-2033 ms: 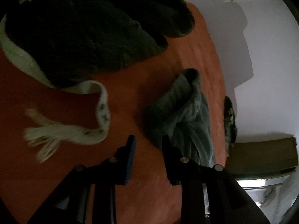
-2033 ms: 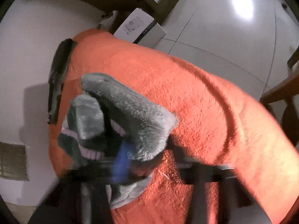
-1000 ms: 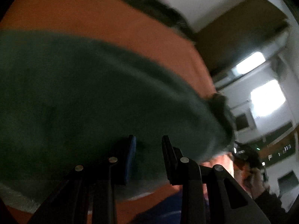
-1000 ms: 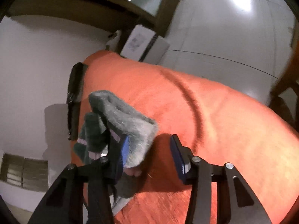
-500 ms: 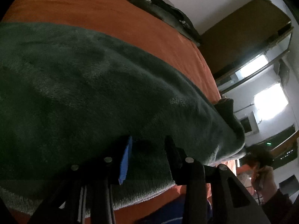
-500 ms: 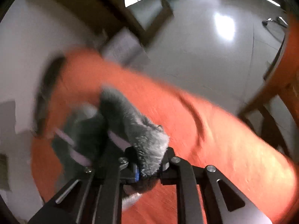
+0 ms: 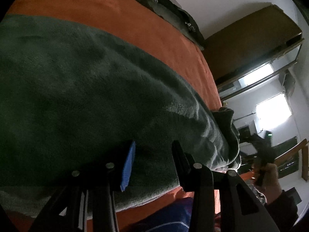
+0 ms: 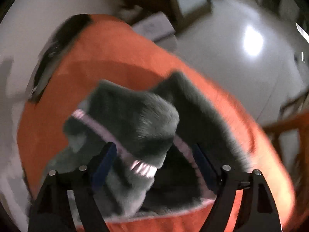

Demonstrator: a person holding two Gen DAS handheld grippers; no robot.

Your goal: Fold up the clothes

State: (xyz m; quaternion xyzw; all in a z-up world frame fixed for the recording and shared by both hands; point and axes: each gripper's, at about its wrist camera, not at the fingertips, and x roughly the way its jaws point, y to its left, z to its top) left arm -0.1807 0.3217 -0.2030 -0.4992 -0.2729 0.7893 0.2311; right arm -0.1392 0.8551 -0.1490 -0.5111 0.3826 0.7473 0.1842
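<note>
A dark green fleece garment [image 7: 96, 96] lies spread over the orange bed cover [image 7: 135, 25]. My left gripper [image 7: 154, 152] hovers close over its near part. Its jaws are opening, and the fleece lies under the gap with neither pad pressing on it. In the right wrist view, a bunched grey-green fleece fold with a pink stripe [image 8: 139, 123] rests on the orange cover [image 8: 115, 58]. My right gripper [image 8: 154, 154] is above it with its jaws opening wide. The fold sits between the fingers, free of the pads.
A black item [image 7: 170, 13] lies along the bed's far edge by the white wall. A wooden cabinet [image 7: 251, 38] stands beyond the bed. A person's hand [image 7: 268, 174] is at the right, blue fabric [image 7: 166, 216] at the bottom. A white box [image 8: 152, 27] and a wooden chair [image 8: 289, 125] stand on the tiled floor.
The right gripper was shut on the grey fleece fold half a second ago; its jaws now stand wide apart and it has shifted across the bed. The left gripper's jaws widened slightly.
</note>
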